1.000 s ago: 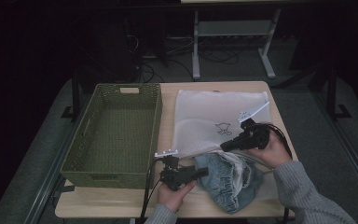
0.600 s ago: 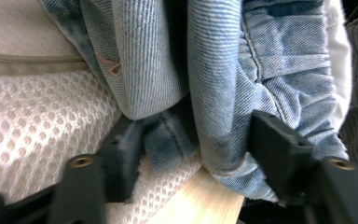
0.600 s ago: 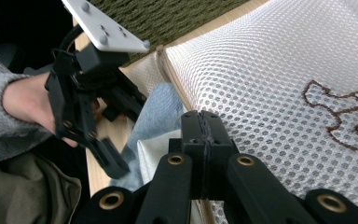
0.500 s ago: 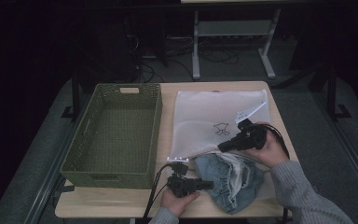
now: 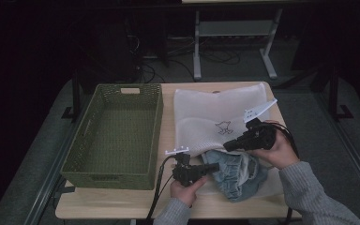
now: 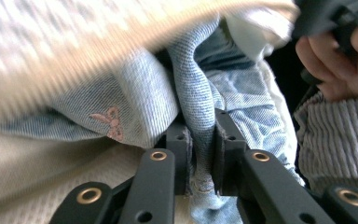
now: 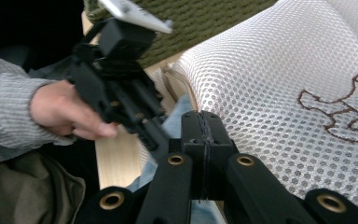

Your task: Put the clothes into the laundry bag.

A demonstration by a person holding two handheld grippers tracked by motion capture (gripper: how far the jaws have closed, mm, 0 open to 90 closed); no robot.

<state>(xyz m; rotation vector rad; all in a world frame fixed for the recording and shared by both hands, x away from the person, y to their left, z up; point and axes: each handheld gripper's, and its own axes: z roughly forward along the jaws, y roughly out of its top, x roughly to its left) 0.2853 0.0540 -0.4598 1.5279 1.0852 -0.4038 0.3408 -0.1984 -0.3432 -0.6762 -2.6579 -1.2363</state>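
near the desk's (image 5: 122, 206) front edge, left claw (image 5: 212, 168) has just been closing and now pinches a fold of the denim garment (image 5: 236, 174); right claw (image 5: 228, 145), shut, holds the mesh bag's (image 5: 206, 110) edge. garment mostly outside; stuffing and green basket (image 5: 115, 136) remain.

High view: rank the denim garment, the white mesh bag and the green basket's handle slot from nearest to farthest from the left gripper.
1. Denim garment: pinched in the left gripper, at the table's near edge.
2. White mesh bag: just beyond, mid-table.
3. Green basket, handle slot: far end, on the left.
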